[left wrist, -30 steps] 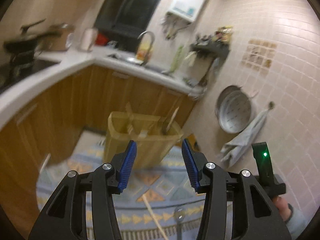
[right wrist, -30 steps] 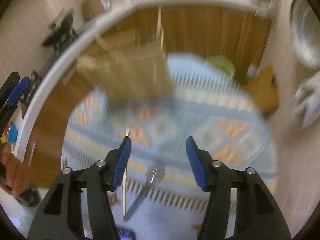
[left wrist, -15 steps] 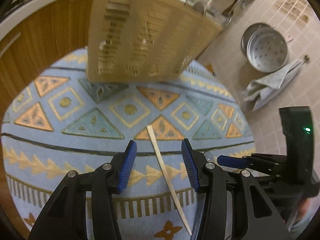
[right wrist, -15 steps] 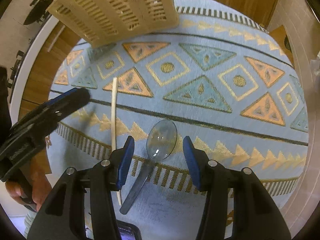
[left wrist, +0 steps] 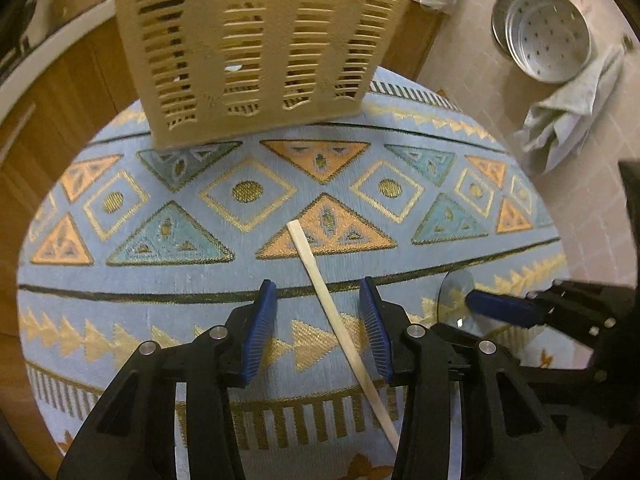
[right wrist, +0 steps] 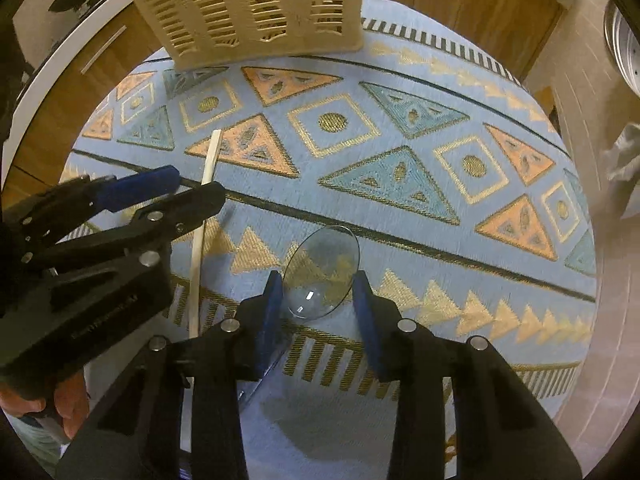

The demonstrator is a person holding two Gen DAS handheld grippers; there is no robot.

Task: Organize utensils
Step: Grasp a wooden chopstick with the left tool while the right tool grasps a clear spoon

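Observation:
A pale wooden chopstick point(left wrist: 320, 284) lies on the patterned rug between the blue pads of my left gripper point(left wrist: 317, 284). Its jaws are closing, with a gap on each side of the stick. A clear plastic spoon point(right wrist: 324, 248) lies on the rug with its bowl between the pads of my right gripper point(right wrist: 317, 276). Those jaws are also closing, and the pads stand right at the bowl's edges. Each view shows the other tool: the right gripper point(left wrist: 500, 308) by the spoon point(left wrist: 456, 282), the left gripper point(right wrist: 196, 186) over the chopstick point(right wrist: 210, 160). A beige slatted basket point(left wrist: 256, 40) stands at the rug's far edge.
The blue rug point(left wrist: 120, 280) covers the floor, with wooden cabinets point(right wrist: 460, 8) behind the basket point(right wrist: 248, 4). A perforated metal pan point(left wrist: 544, 36) and a grey cloth point(left wrist: 568, 120) rest against the tiled wall on the right. A person's hand point(right wrist: 60, 408) holds the left tool.
Both grippers have tipped down and sunk toward the rug. The left now straddles the chopstick. The right's jaws have narrowed around the spoon's bowl.

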